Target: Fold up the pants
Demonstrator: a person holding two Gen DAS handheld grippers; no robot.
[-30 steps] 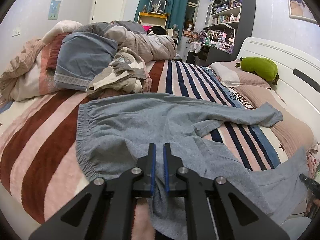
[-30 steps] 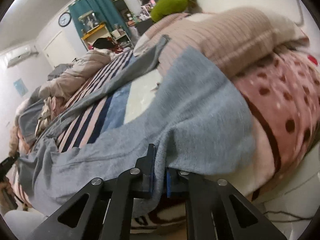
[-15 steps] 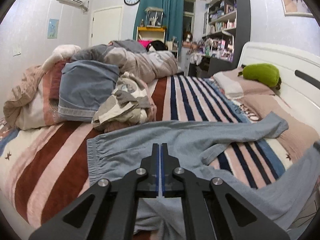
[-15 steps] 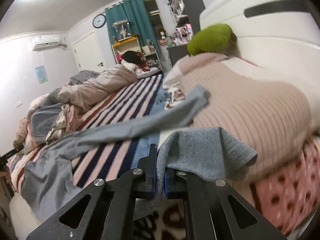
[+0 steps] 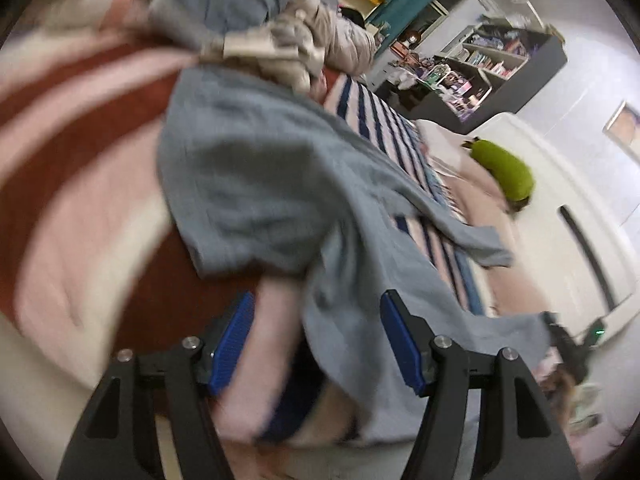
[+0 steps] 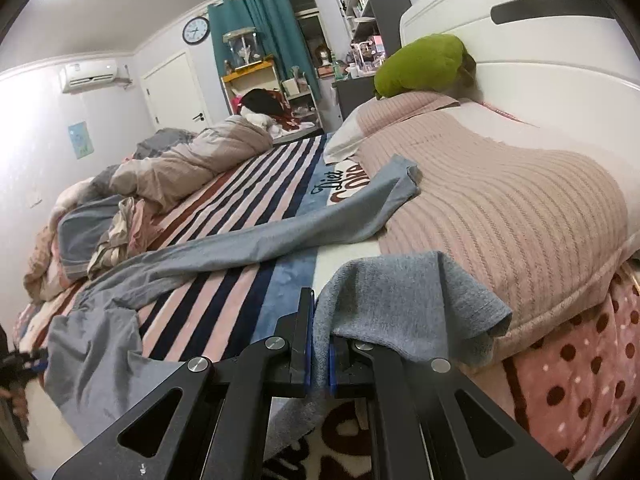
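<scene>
Striped blanket [image 6: 248, 200] over the bed, in pink, navy and dark red. Grey pants [image 5: 256, 184] spread across it, one leg reaching to the ribbed pink pillow [image 6: 520, 208], the other leg's cuff lifted at the near edge. Green plush [image 6: 424, 64] against the white headboard. Right gripper [image 6: 318, 354] clamped on that cuff. Left gripper [image 5: 316, 344] with jaws just opened wide, pants cloth lying between the blue pads [image 5: 232, 344], not pressed.

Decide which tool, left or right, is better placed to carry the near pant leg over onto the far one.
Probably the right tool: it is shut on the near leg's cuff, lifted off the bed. The left tool has just been opening and grips nothing of the pants.
</scene>
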